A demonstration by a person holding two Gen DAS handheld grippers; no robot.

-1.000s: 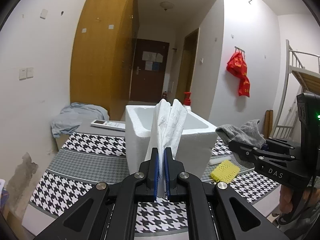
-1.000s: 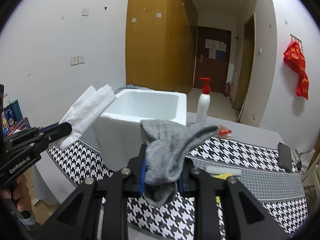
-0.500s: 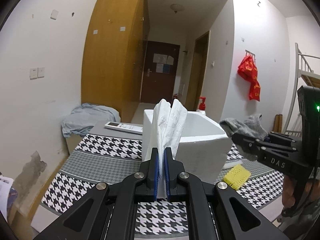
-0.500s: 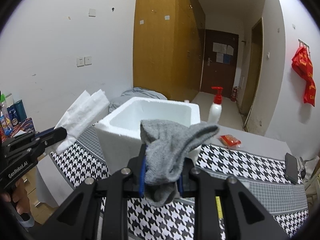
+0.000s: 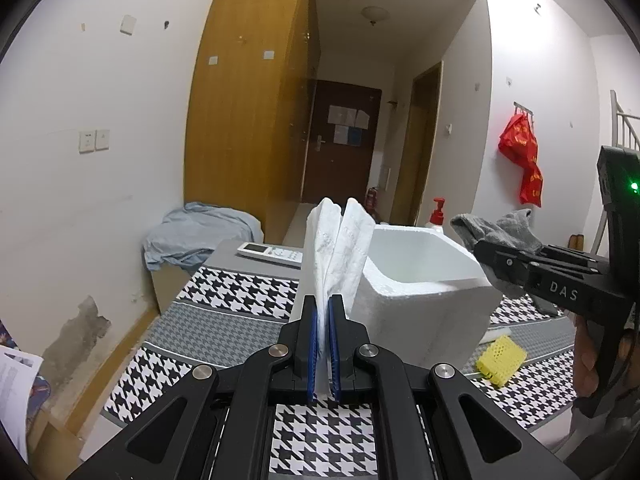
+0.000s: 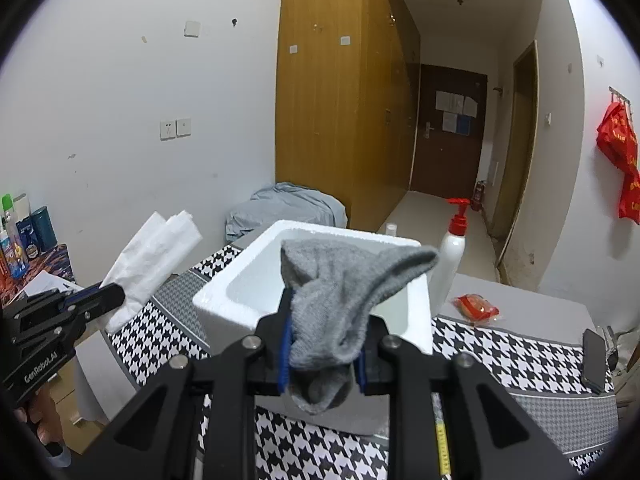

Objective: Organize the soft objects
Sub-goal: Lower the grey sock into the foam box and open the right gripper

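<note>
1. Left wrist view: the left gripper (image 5: 323, 316) is clenched on a folded white tissue (image 5: 338, 246), which stands upright out of the blue pads and fans into two flaps at the top.
2. Behind the tissue sits a white foam box (image 5: 424, 304) on the houndstooth worktop (image 5: 224, 292), open at the top.
3. At the right edge, the right gripper (image 5: 486, 254) reaches in, gripping a grey sock (image 5: 496, 232) above the box's right rim. A hand (image 5: 588, 360) holds its handle.
4. A yellow sponge (image 5: 500, 360) lies on the worktop just right of the box. A white remote (image 5: 270, 254) lies at the far side, and a red-capped pump bottle (image 5: 436, 216) shows behind the box.
5. A blue cloth (image 5: 196, 232) is heaped on a low stand by the left wall; a red bag (image 5: 524, 160) hangs on the right wall.
6. Right wrist view: the right gripper (image 6: 322, 344) is grasping the sock (image 6: 344, 292), bunched between the blue pads, its toe hanging below and its cuff spreading up in front of the box (image 6: 240, 300) opening.
7. To the left, the left gripper (image 6: 106, 298) holds the tissue (image 6: 152, 256) tilted up and to the right, near the box's left corner but apart from it.
8. The pump bottle (image 6: 450, 256) stands just right of the box. A red packet (image 6: 476, 308) lies on the worktop (image 6: 500, 348) beyond it, and a dark phone (image 6: 594, 360) near the right edge.
</note>
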